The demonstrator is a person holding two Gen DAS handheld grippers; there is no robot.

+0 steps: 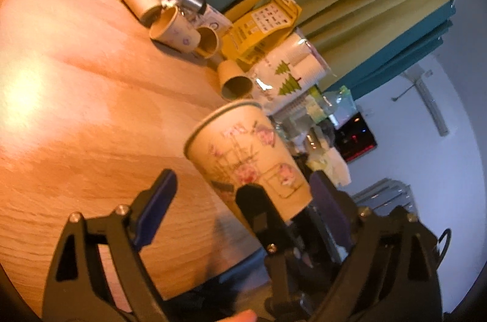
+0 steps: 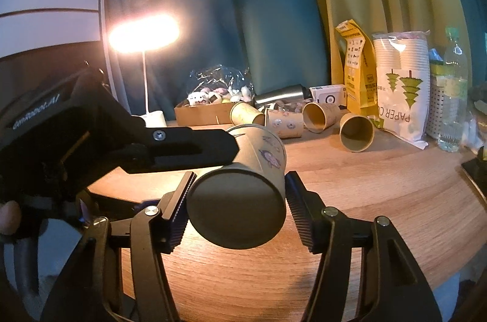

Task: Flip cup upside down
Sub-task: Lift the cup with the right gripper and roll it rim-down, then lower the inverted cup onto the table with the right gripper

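A kraft paper cup with pink flower prints (image 1: 246, 160) is held in the air over the wooden table (image 1: 76, 96). In the right wrist view the cup (image 2: 240, 206) lies sideways, its base toward the camera, between my right gripper's fingers (image 2: 237, 209), which are shut on its base end. My left gripper (image 1: 240, 200) is open; its fingers (image 1: 158, 200) stand wide apart beside the cup. In the right wrist view the left gripper's black finger (image 2: 182, 150) lies along the cup's upper left side, apparently touching it.
Several paper cups (image 2: 356, 131) lie on their sides at the back of the table. Behind them are a bag of paper cups (image 2: 401, 90), a yellow pouch (image 2: 357, 69), a steel flask (image 2: 283, 95), a cardboard tray (image 2: 204, 111), a lit lamp (image 2: 144, 32) and a bottle (image 2: 453, 90).
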